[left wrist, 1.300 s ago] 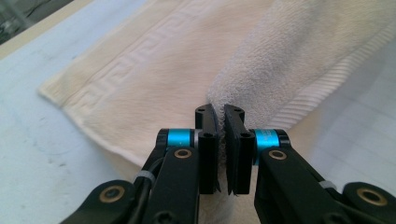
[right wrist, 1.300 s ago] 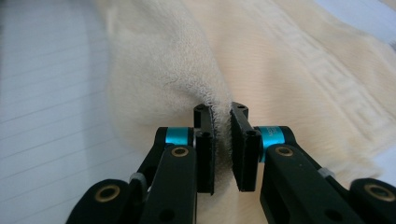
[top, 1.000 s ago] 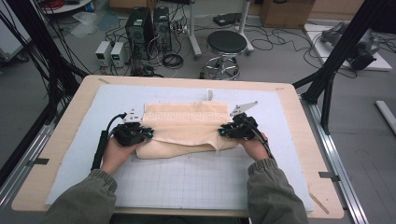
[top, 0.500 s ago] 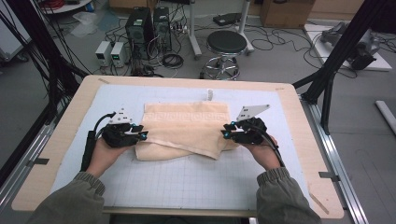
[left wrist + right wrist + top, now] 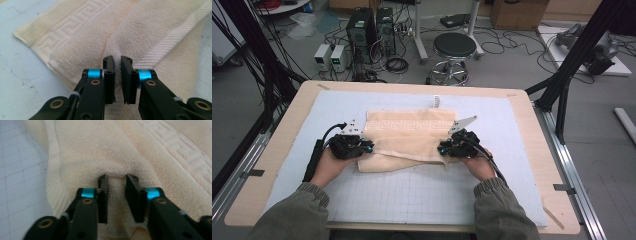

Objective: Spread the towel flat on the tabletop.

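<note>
Worktop (image 5: 282,165) is sitting amid cabled lab floor; towel (image 5: 409,135) is lying lengthwise across it, left gripper (image 5: 364,148) and right gripper (image 5: 443,149) pinching its ends, jaws just closing.

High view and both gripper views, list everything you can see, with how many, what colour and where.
towel: one, cream, folded, mid-table on the mat
mat: one, pale blue with a grid, covering the tabletop
table: one, light wood rim
stool: one, black seat on a chrome base, on the floor beyond the table
computer towers: two, black, on the floor at far left
power supplies: two, pale grey, left of the towers
left gripper: one, black with blue rings, pinching a towel fold at its left end
right gripper: one, black with blue rings, towel bunched between its jaws at the right end
sleeves: two, olive
</note>
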A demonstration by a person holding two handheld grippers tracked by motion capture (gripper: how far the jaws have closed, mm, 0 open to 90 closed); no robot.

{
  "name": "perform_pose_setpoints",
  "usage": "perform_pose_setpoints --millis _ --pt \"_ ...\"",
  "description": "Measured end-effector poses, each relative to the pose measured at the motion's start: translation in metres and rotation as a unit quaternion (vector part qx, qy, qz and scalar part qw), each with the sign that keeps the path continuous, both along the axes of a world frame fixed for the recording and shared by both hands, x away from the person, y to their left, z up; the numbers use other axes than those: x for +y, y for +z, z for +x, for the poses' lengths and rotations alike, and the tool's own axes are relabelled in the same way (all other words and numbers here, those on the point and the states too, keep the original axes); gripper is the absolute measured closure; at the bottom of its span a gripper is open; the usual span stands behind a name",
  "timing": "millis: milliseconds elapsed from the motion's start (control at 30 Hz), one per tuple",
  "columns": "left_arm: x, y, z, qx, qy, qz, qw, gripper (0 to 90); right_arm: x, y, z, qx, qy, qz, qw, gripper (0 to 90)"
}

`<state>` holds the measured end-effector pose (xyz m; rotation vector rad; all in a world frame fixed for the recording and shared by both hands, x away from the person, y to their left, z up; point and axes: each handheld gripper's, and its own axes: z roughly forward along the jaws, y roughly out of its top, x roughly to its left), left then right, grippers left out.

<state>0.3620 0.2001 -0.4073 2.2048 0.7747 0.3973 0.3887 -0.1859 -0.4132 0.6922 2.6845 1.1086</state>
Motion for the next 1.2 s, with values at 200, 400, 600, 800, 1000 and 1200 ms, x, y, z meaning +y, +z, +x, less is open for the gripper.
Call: perform_pose_setpoints --millis 200,400,600,800,1000,1200 --pt "0.001 0.011 -0.012 -0.016 -0.006 -0.002 0.9999 84.1 -0.004 0.011 -0.008 -0.01 0.019 0.0 0.9998 84.4" --pt "0.005 0.03 -0.045 -0.044 -0.031 -0.012 0.9985 84.4 -0.008 0.036 -0.036 -0.035 0.047 0.002 0.9983 84.7" --pt "0.008 0.049 -0.088 -0.064 -0.059 -0.02 0.996 84.6 -0.014 0.062 -0.079 -0.065 0.081 0.011 0.9945 84.9" --pt "0.013 0.063 -0.141 -0.071 -0.102 -0.017 0.9921 84.4 -0.023 0.069 -0.126 -0.056 0.111 0.034 0.9917 84.3" --pt "0.016 0.064 -0.145 -0.076 -0.11 -0.03 0.9906 66.0 -0.036 0.068 -0.134 -0.048 0.099 0.051 0.9927 70.5" --pt "0.012 0.038 -0.107 -0.066 -0.089 -0.037 0.9931 61.6 -0.033 0.049 -0.105 -0.051 0.081 0.014 0.9953 63.7"
